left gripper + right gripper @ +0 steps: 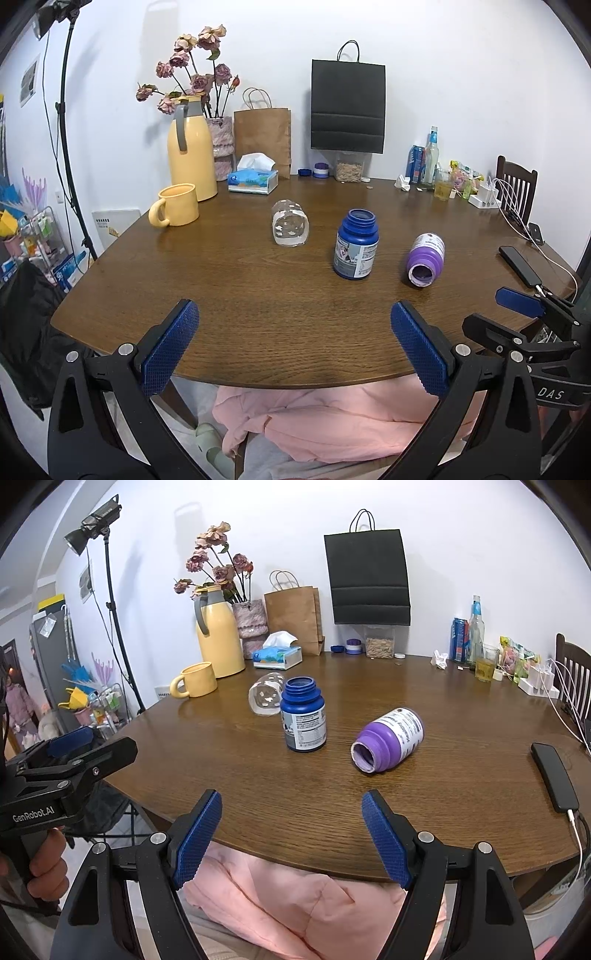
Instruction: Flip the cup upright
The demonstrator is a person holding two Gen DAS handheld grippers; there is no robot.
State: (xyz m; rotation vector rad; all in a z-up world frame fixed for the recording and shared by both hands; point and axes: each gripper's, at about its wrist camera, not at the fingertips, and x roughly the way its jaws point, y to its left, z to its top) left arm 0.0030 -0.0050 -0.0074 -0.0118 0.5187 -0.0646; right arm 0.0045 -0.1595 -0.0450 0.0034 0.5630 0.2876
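A clear glass cup with white spots (290,228) lies on its side on the brown table (240,295), mid-table; in the right wrist view it (265,698) lies behind the blue bottle. A yellow mug (176,205) stands upright at the left. My left gripper (295,343) is open and empty above the table's near edge, well short of the cup. My right gripper (291,834) is open and empty at the near edge; its tip shows in the left wrist view (521,302).
An open blue bottle (355,249) stands upright right of the cup. A purple bottle (425,264) lies on its side. A yellow thermos (190,147), tissue box (253,179), paper bags and a flower vase stand at the back. A black phone (554,775) lies at the right.
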